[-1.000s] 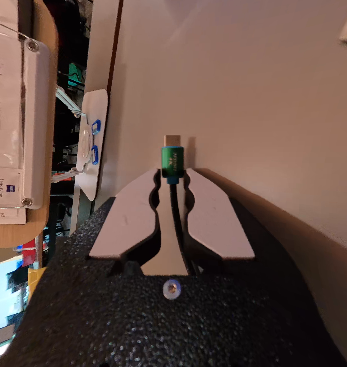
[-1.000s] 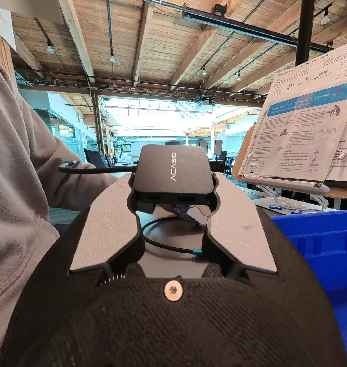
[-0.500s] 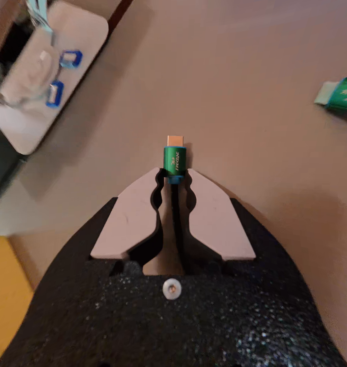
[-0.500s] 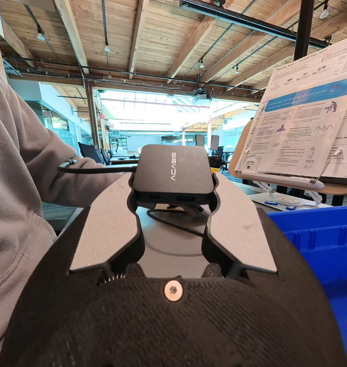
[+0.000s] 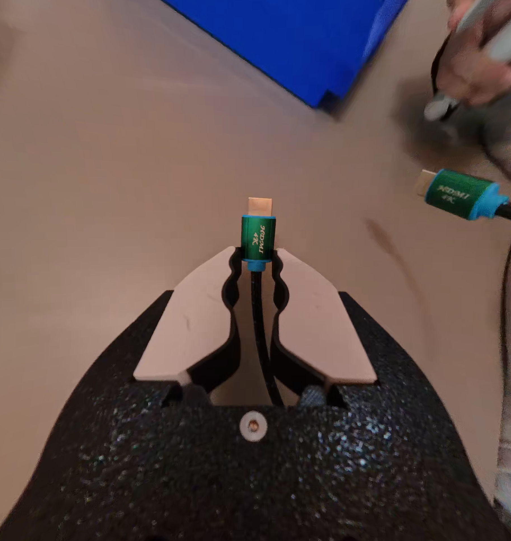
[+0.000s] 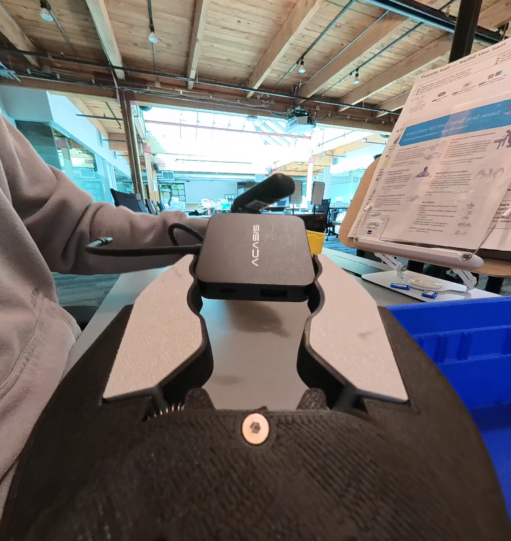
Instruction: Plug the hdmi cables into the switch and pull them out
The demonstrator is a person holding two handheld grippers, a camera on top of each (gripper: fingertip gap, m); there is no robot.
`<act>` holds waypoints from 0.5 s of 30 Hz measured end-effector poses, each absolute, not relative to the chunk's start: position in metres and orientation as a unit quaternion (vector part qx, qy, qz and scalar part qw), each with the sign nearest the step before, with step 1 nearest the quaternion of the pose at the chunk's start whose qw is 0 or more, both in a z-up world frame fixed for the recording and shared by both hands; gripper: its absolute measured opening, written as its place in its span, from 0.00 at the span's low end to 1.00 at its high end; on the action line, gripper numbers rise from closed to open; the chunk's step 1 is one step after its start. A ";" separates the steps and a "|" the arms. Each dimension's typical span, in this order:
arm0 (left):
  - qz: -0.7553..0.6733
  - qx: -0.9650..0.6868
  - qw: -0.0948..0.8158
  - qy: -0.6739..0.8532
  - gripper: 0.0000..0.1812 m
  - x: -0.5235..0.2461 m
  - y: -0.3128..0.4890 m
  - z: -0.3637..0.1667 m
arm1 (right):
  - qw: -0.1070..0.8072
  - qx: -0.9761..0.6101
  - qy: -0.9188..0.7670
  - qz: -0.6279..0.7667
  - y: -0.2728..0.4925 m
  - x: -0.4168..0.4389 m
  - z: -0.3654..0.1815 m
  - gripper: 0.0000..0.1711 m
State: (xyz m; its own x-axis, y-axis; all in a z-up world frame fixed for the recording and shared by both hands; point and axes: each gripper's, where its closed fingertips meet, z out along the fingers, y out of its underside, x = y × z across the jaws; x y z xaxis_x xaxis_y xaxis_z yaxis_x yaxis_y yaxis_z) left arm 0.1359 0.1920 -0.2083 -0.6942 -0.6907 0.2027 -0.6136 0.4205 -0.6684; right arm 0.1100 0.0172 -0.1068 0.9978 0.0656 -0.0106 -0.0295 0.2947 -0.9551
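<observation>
My left gripper is shut on a green HDMI plug with blue collars; its metal tip points forward over the table and its black cable runs back between the fingers. A second green HDMI plug lies on the table at the right. My right gripper is shut on the black switch box, held above the table with two ports facing me. A black lead leaves the switch's left side. The left gripper's dark body shows behind the switch.
A blue bin sits at the far side of the tan table; it also shows in the right wrist view. A document stand with papers stands at the right. A person's grey sleeve fills the left. A hand is top right.
The left gripper swung round with the plug, from facing the stand to the blue bin and second plug. The right gripper kept hold of the switch; the left gripper rose behind it.
</observation>
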 end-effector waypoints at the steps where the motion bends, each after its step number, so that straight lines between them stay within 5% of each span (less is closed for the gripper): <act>1: -0.358 -0.377 0.055 0.852 0.11 0.133 0.192 -0.213 | 0.803 -0.596 -0.016 0.027 0.018 0.110 -0.108 0.42; 13: -0.327 -0.301 0.181 0.877 0.11 0.134 0.182 -0.258 | 0.804 -0.594 -0.017 0.030 0.018 0.108 -0.108 0.42; 15: -0.315 -0.288 0.211 0.880 0.17 0.136 0.184 -0.257 | 0.803 -0.595 -0.016 0.029 0.019 0.109 -0.108 0.42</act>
State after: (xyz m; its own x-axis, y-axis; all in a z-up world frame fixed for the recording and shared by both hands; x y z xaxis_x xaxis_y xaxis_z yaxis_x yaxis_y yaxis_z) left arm 0.1365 0.1836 -0.2566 -0.7452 -0.6391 -0.1904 -0.3734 0.6365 -0.6749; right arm 0.1087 0.0185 -0.1080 0.9978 0.0658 -0.0079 -0.0268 0.2904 -0.9565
